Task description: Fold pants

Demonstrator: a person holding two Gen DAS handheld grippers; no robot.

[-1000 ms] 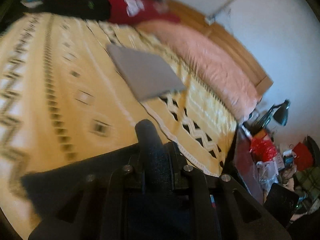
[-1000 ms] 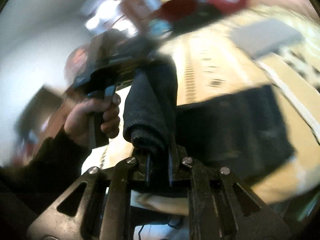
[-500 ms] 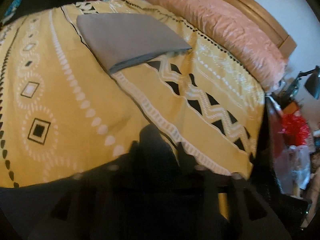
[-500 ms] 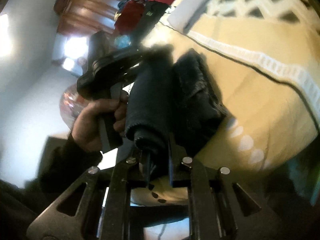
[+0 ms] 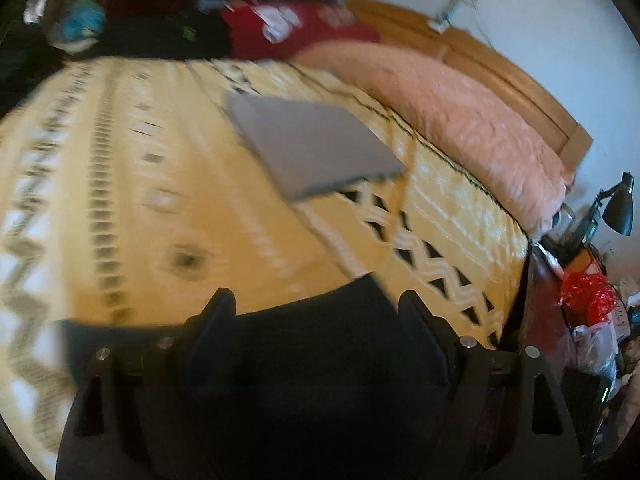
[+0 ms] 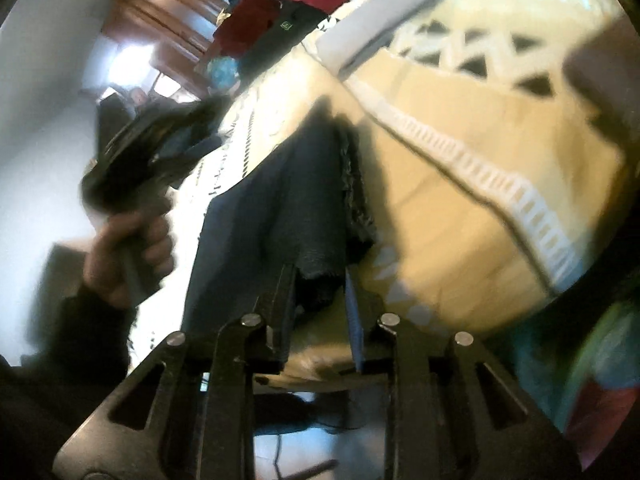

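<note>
I count one pair of dark pants (image 5: 320,344), one folded grey cloth (image 5: 312,148), one pink pillow (image 5: 460,120) and two grippers. My left gripper (image 5: 316,304) has just been opening and its jaws now stand spread wide; the pants lie between and under them on the bed (image 5: 132,200), with neither pad pressing the cloth. My right gripper (image 6: 320,280) has also just been opening: its jaws are parted a little, and a folded edge of the pants (image 6: 300,208) sits in the gap. Whether the pads still pinch it I cannot tell.

Both grippers tilt down toward the bed. From the right wrist I see the left hand (image 6: 128,256) wrapped round its gripper's handle, off to the left of my right jaws, blurred, with a dark sleeve (image 6: 80,340) below it.

The bed carries a yellow cover with white and black zigzag bands. The grey cloth lies well ahead of the left jaws, the pillow beyond it to the right against a wooden headboard (image 5: 512,80). Piled red and dark clothes (image 5: 280,28) sit at the far end. A black lamp (image 5: 616,204) stands right of the bed, by a white wall (image 5: 560,20).
</note>
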